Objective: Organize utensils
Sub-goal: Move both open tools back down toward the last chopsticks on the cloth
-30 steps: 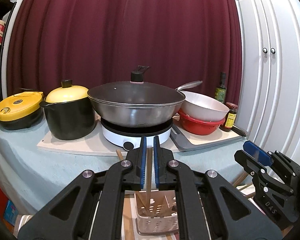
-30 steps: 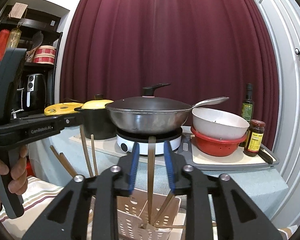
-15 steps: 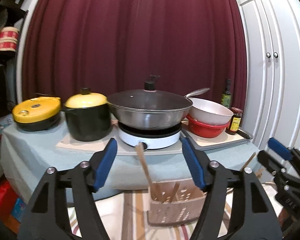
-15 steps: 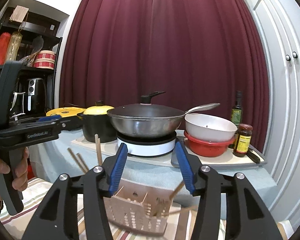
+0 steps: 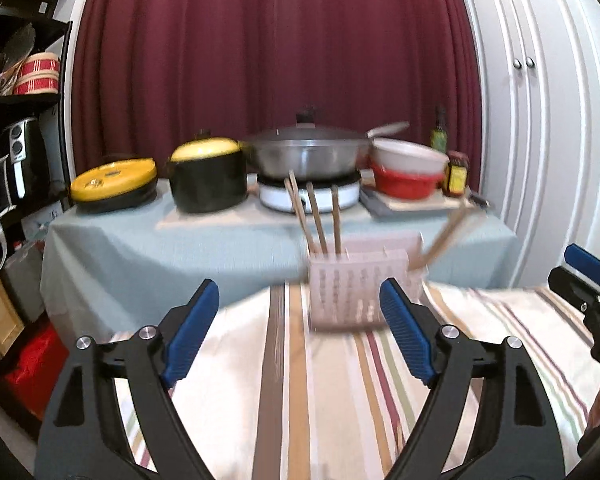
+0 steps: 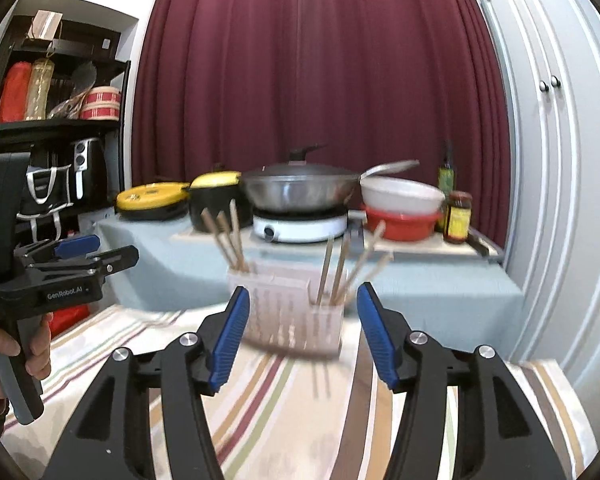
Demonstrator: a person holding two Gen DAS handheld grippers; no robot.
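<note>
A dark red curtain (image 6: 320, 80) hangs behind a desk (image 6: 420, 284) draped in pale blue-grey cloth, with white cabinet doors (image 6: 548, 160) to the right and a black shelf unit (image 6: 56, 128) to the left. On the desk, from left to right, stand a low yellow-lidded cooker (image 5: 114, 182), a black pot with a yellow lid (image 5: 208, 174), a lidded steel wok (image 5: 308, 152) on a white hob (image 5: 310, 194), a white bowl (image 6: 402, 196) nested in a red one (image 6: 400, 224), a dark bottle (image 6: 446, 176) and a sauce jar (image 6: 458, 216). In front of it, on a striped cloth (image 5: 332, 380), sits the pale perforated utensil holder (image 6: 292, 312), blurred in both views. Three wooden utensil handles (image 6: 226, 236) stand upright in its left compartment; several more (image 6: 348, 268) lean rightward out of its right compartment. The left gripper (image 5: 300, 336) hovers short of the holder, level and pointing at it, its blue-padded jaws spread wide and holding nothing; the right pad overlaps the holder's lower right corner in that view. The right gripper (image 6: 302, 332) is likewise level and aimed at the holder, jaws apart and empty, with the holder seen between the pads. From the right camera, the left gripper appears at far left, well apart from the holder, its handle held in a hand (image 6: 16, 354).
</note>
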